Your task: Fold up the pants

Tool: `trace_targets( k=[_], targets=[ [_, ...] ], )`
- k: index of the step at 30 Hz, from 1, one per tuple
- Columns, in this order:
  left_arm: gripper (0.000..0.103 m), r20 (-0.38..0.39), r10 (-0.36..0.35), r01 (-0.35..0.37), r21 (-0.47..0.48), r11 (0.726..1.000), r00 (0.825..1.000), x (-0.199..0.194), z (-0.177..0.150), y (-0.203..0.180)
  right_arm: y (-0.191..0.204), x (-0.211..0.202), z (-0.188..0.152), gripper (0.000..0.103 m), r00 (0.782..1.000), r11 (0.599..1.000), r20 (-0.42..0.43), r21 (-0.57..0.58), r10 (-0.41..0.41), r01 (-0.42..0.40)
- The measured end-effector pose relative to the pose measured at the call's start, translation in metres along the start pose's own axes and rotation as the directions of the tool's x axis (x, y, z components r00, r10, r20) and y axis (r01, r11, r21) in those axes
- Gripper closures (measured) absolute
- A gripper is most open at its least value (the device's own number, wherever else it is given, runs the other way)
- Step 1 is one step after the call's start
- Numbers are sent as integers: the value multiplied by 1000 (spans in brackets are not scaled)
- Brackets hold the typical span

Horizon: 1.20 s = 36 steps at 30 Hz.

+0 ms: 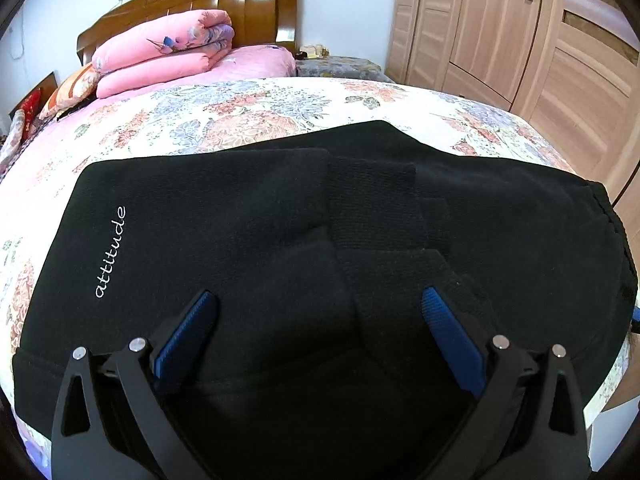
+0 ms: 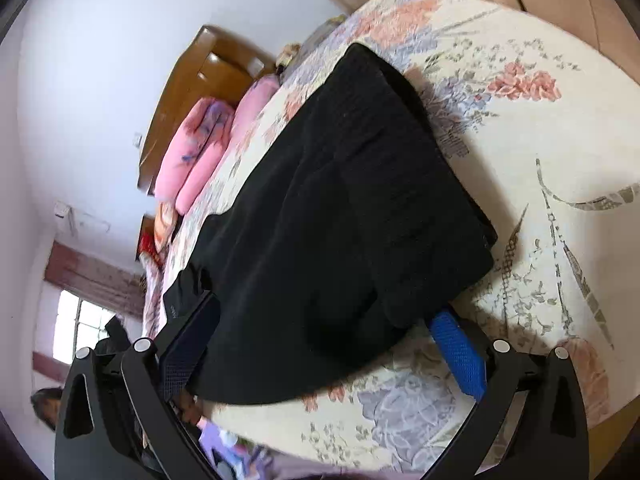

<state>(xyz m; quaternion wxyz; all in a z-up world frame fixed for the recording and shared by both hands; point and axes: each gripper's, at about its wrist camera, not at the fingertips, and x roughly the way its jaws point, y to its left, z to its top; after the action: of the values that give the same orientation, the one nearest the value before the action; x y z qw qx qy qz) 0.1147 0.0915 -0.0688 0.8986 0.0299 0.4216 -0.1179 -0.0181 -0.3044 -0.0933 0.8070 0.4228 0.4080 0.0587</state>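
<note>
The black pants (image 1: 320, 240) are lying folded on the floral bedspread (image 1: 240, 112), the white "attitude" lettering (image 1: 111, 252) facing up on the left panel. The left gripper (image 1: 320, 308) is hovering over the folded cloth, jaws spread wide and gripping nothing. The right gripper (image 2: 324, 316) is gaping wide too, straddling the pants' near edge without clamping it.

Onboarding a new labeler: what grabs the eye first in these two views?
The black pants dominate both views, folded over on the floral bedspread, white "attitude" lettering at their left. The left gripper hovers open above them; the right gripper straddles their near edge, open. A pink folded quilt sits by the wooden headboard.
</note>
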Motion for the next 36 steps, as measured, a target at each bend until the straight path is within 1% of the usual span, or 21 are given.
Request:
trace_targets(
  k=[4,6,8,9,10,11,12,13,14,20,23,26,27,28,29,30,31,32,33,34,36],
  targets=[
    [1,-6,3,-3,1,1000,1000,0,0,0,6,0,-12,4,997,1000,69,1,-29,29],
    [1,-10,5,-5,0,1000,1000,0,1,0,10,4,-15,4,994,998,87,18,-69,68],
    [1,-8,4,-4,0,1000,1000,0,1,0,18,11,-17,5,987,993,109,-8,-116,118],
    [1,-8,3,-3,0,1000,1000,0,1,0,19,12,-21,19,984,991,123,-20,-132,135],
    [1,-8,2,-2,0,1000,1000,0,1,1,17,10,-23,27,977,987,144,-17,-155,159],
    [1,-8,2,-2,0,1000,1000,0,1,1,11,8,-23,51,976,988,154,-1,-152,154],
    [1,-8,2,-2,0,1000,1000,1,1,0,3,9,-20,63,979,991,152,28,-136,133],
    [1,-8,3,-3,1,1000,1000,1,1,0,-8,8,-20,65,985,995,150,71,-84,74],
    [1,-7,2,-2,3,1000,1000,1,1,0,-12,8,-21,67,986,995,156,89,-61,48],
    [1,-4,-1,1,6,1000,1000,1,1,0,5,-5,-27,74,971,1000,240,29,-18,11],
    [1,-1,-1,1,7,1000,1000,1,0,0,8,-10,-25,74,968,1000,251,14,-6,2],
    [1,1,-1,1,8,1000,1000,2,0,-1,2,-4,-21,73,975,999,221,43,-7,-3],
    [1,0,-1,1,7,1000,1000,2,0,-1,-1,-3,-19,66,979,999,206,47,-12,3],
    [1,-1,-1,1,7,1000,1000,2,0,-1,-3,-1,-17,65,983,998,178,63,-37,26],
    [1,-1,-1,1,8,1000,1000,1,0,-1,-6,1,-16,59,987,995,147,90,-66,53],
    [1,-2,-1,2,7,1000,1000,1,0,-1,-9,1,-18,49,989,992,123,110,-81,68],
    [1,-3,-1,1,7,1000,1000,1,0,-2,-8,1,-18,41,993,993,111,115,-50,37],
    [1,-3,-1,1,6,1000,1000,1,0,-2,-3,0,-18,21,993,995,111,93,-43,33],
    [1,-3,-1,1,6,1000,1000,1,0,-2,2,0,-18,16,992,996,110,73,-65,57],
    [1,-3,-1,1,7,1000,1000,1,0,-1,8,1,-17,16,989,994,110,55,-101,95],
    [1,-6,-2,2,7,1000,1000,0,0,-1,9,6,-15,15,989,995,112,51,-94,89]
  ],
)
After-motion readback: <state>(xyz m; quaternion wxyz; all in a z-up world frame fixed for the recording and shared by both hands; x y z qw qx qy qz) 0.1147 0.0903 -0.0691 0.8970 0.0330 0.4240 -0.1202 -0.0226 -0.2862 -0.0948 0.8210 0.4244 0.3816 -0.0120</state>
